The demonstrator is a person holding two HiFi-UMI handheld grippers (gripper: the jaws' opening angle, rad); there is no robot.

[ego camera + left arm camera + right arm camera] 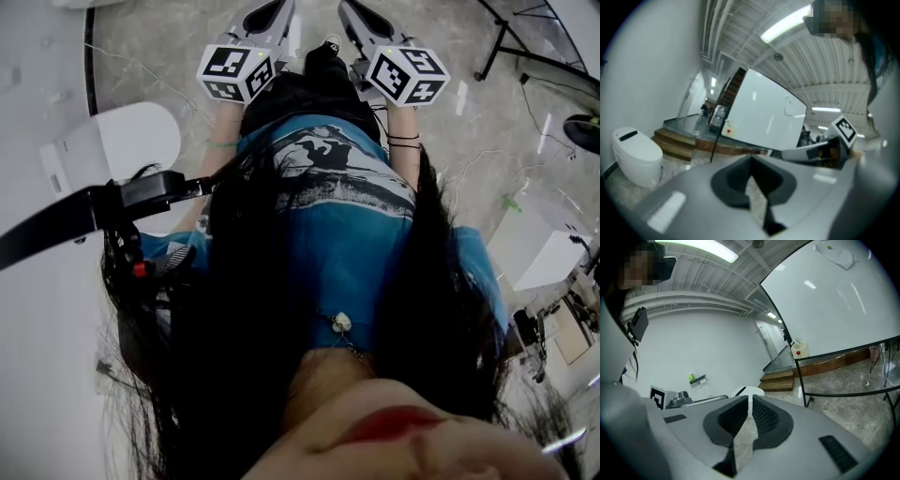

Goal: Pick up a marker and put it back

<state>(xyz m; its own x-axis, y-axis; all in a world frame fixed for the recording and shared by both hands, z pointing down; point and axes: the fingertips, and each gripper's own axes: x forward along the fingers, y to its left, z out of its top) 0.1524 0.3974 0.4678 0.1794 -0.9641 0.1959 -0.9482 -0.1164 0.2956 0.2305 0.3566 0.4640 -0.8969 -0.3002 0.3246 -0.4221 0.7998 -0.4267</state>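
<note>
No marker shows in any view. Both grippers are held low in front of the person's body, pointing away over the stone floor. In the head view the left gripper (272,11) and the right gripper (361,14) lie side by side, a little apart. The left gripper (751,161) has its black pads together with nothing between them. On the right gripper (750,401) the ribbed pads are also closed and empty. A large whiteboard (764,117) (834,301) stands ahead on a black frame. Each gripper view shows the other gripper at its edge.
A white rounded appliance (131,141) (637,154) stands on the floor at the left. Wooden steps (675,143) (778,379) rise behind it. The whiteboard's black legs (843,392) stand on the right, and tripod legs (506,37) cross the floor. A small wall shelf (696,378) holds something green.
</note>
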